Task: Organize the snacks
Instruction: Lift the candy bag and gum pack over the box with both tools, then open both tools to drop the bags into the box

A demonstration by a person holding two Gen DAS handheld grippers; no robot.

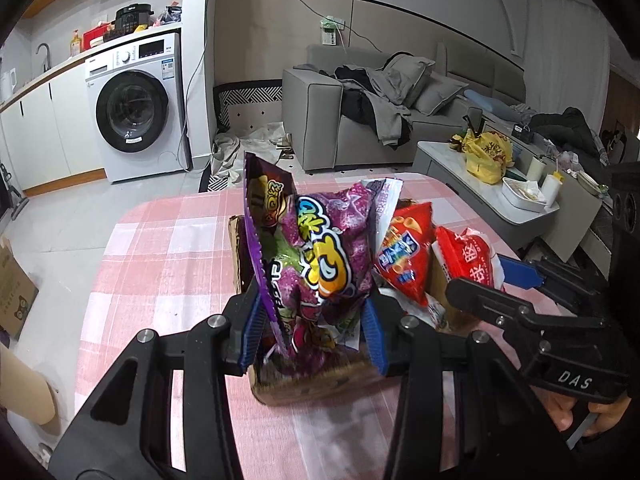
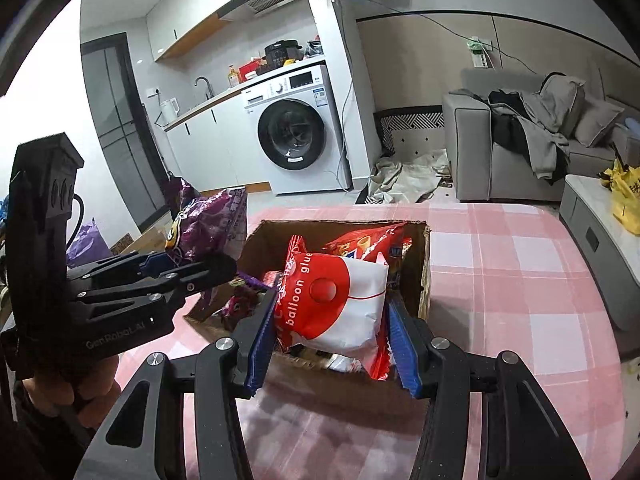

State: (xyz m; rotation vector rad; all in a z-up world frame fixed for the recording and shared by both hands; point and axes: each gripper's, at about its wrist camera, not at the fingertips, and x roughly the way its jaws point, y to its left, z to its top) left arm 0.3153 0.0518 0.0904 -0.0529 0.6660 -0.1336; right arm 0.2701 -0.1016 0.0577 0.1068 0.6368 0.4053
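Note:
A brown cardboard box [image 2: 420, 264] stands on the pink checked tablecloth [image 2: 500, 280] and holds several snack bags. My left gripper [image 1: 312, 328] is shut on a purple snack bag [image 1: 320, 256] and holds it upright over the box's left end; it also shows in the right wrist view [image 2: 208, 224]. My right gripper [image 2: 332, 340] is shut on a red and white "balloon glue" bag [image 2: 340, 300] over the box's near side. An orange-red chip bag [image 2: 368, 240] lies in the box behind it.
The box's near wall [image 1: 316, 380] is below my left gripper. A white washing machine [image 2: 296, 132] and kitchen counter stand at the back. A grey sofa [image 2: 520, 136] with clothes and a white side table with a yellow bag [image 2: 628, 196] are at the right.

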